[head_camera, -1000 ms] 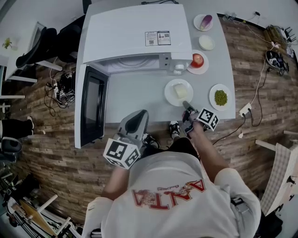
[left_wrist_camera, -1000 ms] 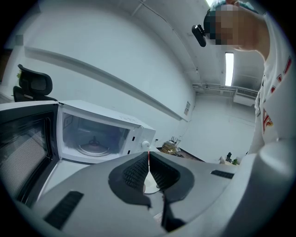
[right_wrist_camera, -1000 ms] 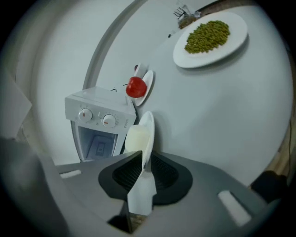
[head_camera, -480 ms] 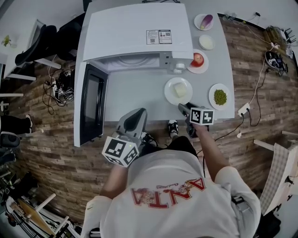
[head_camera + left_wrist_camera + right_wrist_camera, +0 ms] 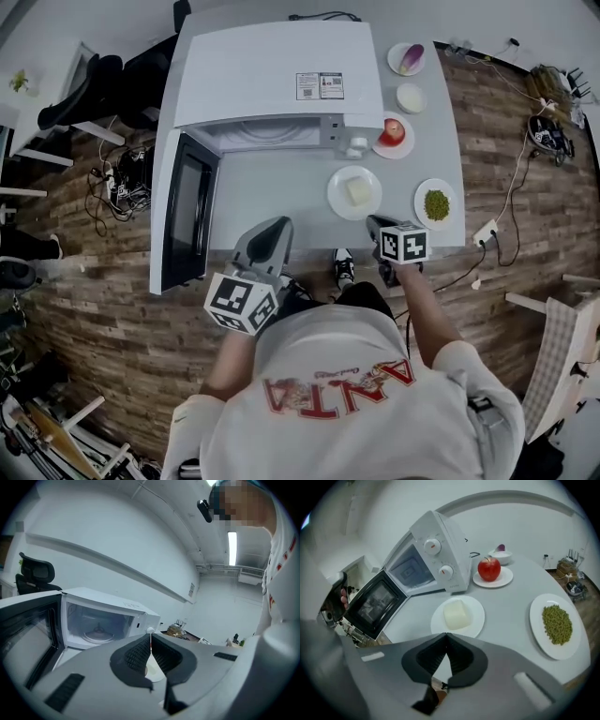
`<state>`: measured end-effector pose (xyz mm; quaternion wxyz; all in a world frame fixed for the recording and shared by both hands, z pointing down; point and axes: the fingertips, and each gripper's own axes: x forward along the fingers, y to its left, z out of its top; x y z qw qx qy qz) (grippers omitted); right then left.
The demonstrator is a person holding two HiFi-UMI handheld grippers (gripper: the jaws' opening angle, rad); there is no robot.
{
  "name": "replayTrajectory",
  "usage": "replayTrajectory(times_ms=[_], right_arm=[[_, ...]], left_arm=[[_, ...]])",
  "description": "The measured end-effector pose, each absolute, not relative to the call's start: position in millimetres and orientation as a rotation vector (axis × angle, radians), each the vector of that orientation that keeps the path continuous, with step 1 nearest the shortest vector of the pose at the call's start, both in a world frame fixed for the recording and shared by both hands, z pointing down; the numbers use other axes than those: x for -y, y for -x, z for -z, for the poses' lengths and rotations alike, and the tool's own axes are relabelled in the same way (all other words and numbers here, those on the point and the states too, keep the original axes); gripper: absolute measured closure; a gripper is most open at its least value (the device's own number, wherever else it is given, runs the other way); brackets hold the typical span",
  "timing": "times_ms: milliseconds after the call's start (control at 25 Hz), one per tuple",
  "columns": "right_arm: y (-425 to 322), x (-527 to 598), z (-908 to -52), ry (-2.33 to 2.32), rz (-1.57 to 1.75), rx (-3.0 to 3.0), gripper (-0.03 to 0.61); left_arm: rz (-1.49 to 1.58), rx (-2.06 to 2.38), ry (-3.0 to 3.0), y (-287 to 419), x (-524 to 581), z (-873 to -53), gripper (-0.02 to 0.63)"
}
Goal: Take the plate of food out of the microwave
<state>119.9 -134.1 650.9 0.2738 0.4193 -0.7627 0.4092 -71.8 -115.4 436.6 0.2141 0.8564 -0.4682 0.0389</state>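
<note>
Backed away from the plate (image 5: 478,616), the right gripper (image 5: 446,634) closes its jaws on nothing. The left gripper (image 5: 150,637) is pinched together, empty. That plate sits just ahead of the right jaws, seemingly clear of the microwave (image 5: 433,557); withdraw without nudging it.

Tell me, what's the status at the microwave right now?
Left gripper shut, empty. Right gripper shut, empty. Plate of food sits on table, outside open microwave. Path clear.
</note>
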Motion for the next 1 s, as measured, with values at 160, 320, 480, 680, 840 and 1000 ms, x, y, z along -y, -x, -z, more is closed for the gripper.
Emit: replayTrajectory(times_ms=[160, 320, 480, 680, 840, 1000], right_arm=[[-104.8, 149.3, -606.7, -1.107, -1.032, 2.189, 0.577], [-88.2, 164.6, -550.9, -1.11, -0.927, 2.353, 0.577], [-69.4, 178.0, -480.6, -1.12, -0.782, 2.541, 0.577], [-48.8, 186.4, -390.7, -1.108, -0.589, 2.746, 0.577], [-37.5, 181.3, -331.8, -1.084, -0.448, 2.868, 0.578], [-29.8, 175.5, -302.7, -1.07, -0.332, 2.916, 0.578]], left_arm=[[-0.08, 1.345, -2.396, 81.0, 123.9, -419.6, 0.6], [-0.042, 1.391, -2.416, 88.6, 127.7, -400.4, 0.6], [0.001, 1.44, -2.423, 97.4, 128.6, -381.9, 0.6], [0.044, 1.51, -2.455, 107.2, 129.2, -351.8, 0.6], [0.07, 1.554, -2.475, 113.6, 126.0, -332.1, 0.6], [0.079, 1.579, -2.492, 118.6, 120.8, -319.6, 0.6]])
